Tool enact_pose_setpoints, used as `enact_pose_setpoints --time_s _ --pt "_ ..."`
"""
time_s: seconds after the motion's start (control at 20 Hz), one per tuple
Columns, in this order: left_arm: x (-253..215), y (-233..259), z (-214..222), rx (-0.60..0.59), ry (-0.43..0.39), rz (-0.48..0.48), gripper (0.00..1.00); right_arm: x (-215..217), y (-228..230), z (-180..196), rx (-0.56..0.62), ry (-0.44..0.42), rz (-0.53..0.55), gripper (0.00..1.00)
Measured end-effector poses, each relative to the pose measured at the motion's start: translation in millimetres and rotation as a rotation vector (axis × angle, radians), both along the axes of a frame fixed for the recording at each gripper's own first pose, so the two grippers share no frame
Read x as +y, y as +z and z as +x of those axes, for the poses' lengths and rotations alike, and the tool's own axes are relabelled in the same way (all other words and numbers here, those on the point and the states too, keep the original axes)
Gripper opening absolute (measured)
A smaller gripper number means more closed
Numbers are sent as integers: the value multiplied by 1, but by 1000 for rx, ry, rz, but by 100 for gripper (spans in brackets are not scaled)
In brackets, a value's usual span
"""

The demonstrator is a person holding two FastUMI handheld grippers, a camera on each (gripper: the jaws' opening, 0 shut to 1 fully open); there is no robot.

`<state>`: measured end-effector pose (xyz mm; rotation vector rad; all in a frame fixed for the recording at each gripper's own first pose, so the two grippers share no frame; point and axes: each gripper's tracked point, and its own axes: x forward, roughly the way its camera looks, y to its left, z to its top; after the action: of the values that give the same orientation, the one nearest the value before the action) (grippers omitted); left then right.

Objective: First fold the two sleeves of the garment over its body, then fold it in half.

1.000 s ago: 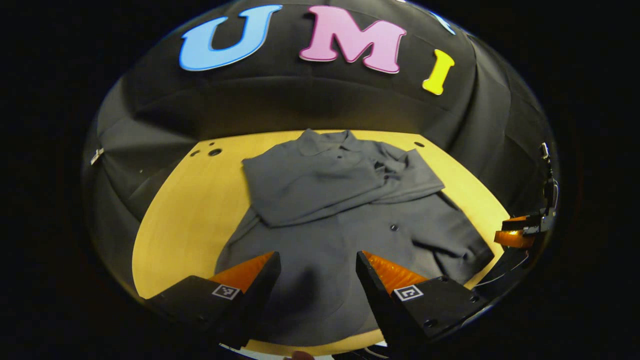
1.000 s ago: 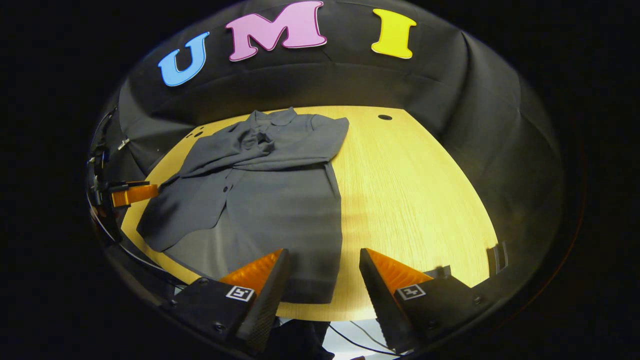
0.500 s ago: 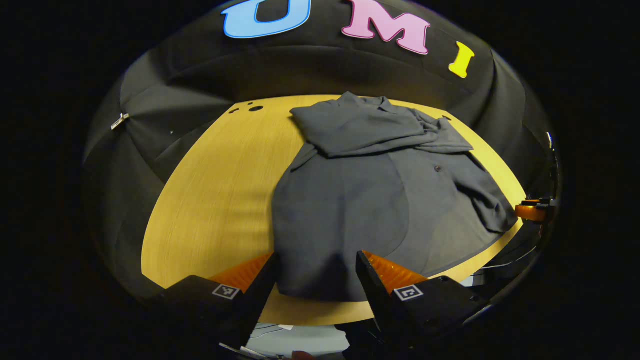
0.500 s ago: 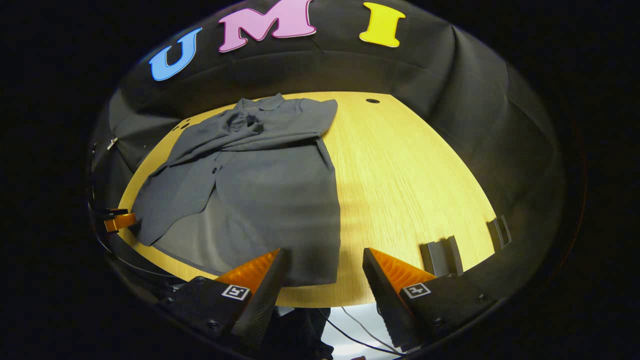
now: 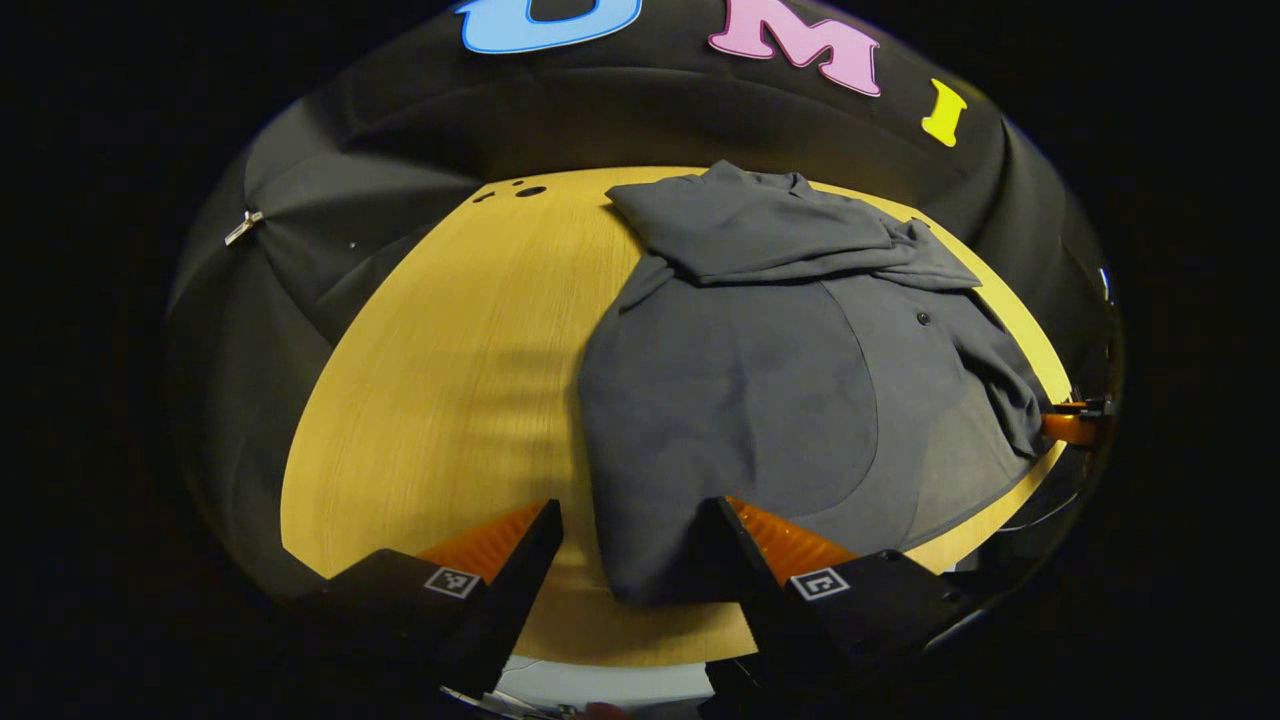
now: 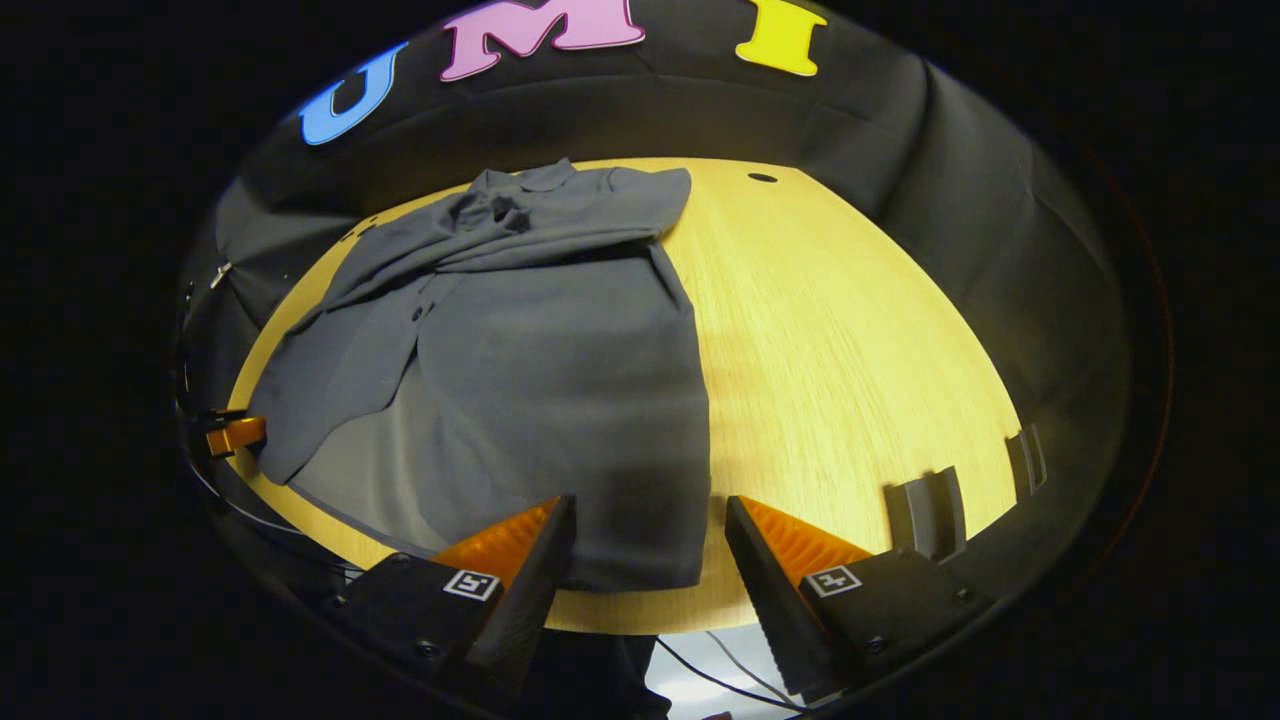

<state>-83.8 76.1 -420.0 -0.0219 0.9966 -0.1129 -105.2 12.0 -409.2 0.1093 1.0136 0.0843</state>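
Left gripper view puts the grey garment [image 5: 760, 400] flat on the yellow table [image 5: 440, 380], collar toward the far wall, both sleeves [image 5: 790, 235] already lying across the chest, so by my judgement the fold in half is what remains. Its near left hem corner [image 5: 640, 580] sits between the fingers of the left gripper [image 5: 630, 560], which stand apart with nothing clamped. In the right gripper view the right gripper [image 6: 648, 548] is likewise spread and empty, with the opposite hem corner [image 6: 680, 570] in its gap. The likely trouble: each corner lies close to the table's front edge, so a pinch that closes too shallow could catch only one layer or slip off, and unequal lifting of the two corners would skew the fold or drag the stacked sleeves loose. The front panel bunched along one side [image 5: 1000, 380] may also stay creased inside the fold. The right gripper view adds two dark slotted blocks [image 6: 925, 510] at the table's rim; the left gripper view adds small holes [image 5: 528, 190] at the table's far corner.
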Motion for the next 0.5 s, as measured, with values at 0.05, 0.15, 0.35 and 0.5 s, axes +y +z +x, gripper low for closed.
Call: enact_pose_setpoints --time_s 0.05,0.15,0.35,0.5 --pt "-1 1 1 1 -9 2 98 0 0 7 -14 -5 -1 95" --pt "-4 -1 6 -11 -12 -2 99 2 -2 8 -7 -19 -1 95" --pt "-38 4 5 -60 -164 41 47 34 -3 15 -8 145 36 49" --pt "-35 0 7 -13 -118 63 11 38 -1 13 16 188 21 6"
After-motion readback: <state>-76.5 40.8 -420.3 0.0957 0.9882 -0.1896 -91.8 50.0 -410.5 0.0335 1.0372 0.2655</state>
